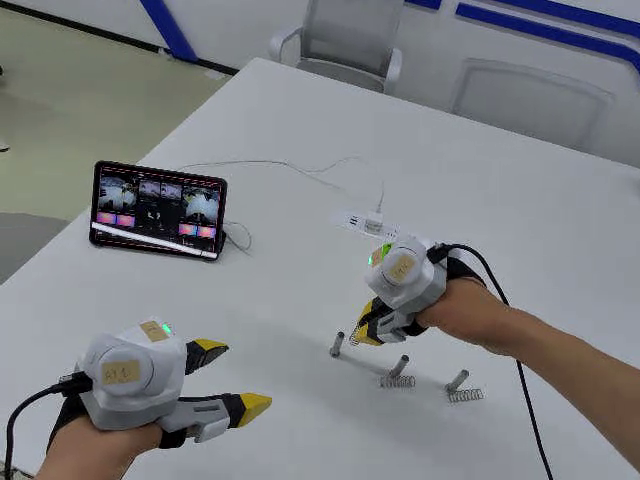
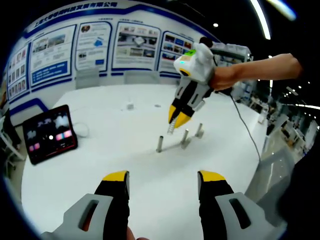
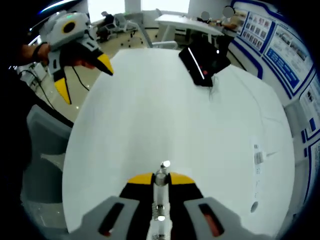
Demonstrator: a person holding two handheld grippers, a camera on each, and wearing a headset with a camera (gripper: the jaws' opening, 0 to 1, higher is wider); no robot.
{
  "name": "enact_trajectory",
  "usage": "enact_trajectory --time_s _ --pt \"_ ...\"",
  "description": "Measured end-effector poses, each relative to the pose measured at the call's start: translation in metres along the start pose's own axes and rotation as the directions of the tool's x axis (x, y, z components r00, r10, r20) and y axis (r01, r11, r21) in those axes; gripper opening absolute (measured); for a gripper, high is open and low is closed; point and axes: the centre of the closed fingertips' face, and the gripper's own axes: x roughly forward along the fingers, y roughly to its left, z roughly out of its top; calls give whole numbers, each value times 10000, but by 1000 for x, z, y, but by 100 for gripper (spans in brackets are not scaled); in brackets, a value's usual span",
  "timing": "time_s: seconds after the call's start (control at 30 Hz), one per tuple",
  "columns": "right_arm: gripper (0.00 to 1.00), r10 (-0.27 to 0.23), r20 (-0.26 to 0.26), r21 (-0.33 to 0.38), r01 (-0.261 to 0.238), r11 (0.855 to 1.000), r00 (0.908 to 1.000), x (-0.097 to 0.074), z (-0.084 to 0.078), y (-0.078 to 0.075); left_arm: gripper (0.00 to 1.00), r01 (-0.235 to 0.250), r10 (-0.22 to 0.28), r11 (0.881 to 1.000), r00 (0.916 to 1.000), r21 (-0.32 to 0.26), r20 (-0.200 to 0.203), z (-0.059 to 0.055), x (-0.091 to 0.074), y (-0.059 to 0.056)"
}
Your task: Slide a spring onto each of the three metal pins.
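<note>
My right gripper pinched a spring beside the end pin (left gripper spread, idle); misaligned, the spring might snag.

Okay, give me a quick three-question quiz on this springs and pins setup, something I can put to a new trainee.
1. True or false: the left gripper is open with nothing between its jaws.
2. How many loose springs lie on the table? A) none B) two C) five
3. Fill in: in the head view, the right gripper, shut on a spring, is nearest the ____ pin.

Key: 1 true; 2 B; 3 leftmost.
</note>
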Motion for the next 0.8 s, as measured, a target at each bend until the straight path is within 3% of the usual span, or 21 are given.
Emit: enact_trajectory --time_s 0.8 --pt "12 99 106 84 -99 9999 9999 20 6 -10 66 -48 48 10000 9999 -7 -145 4 3 -3"
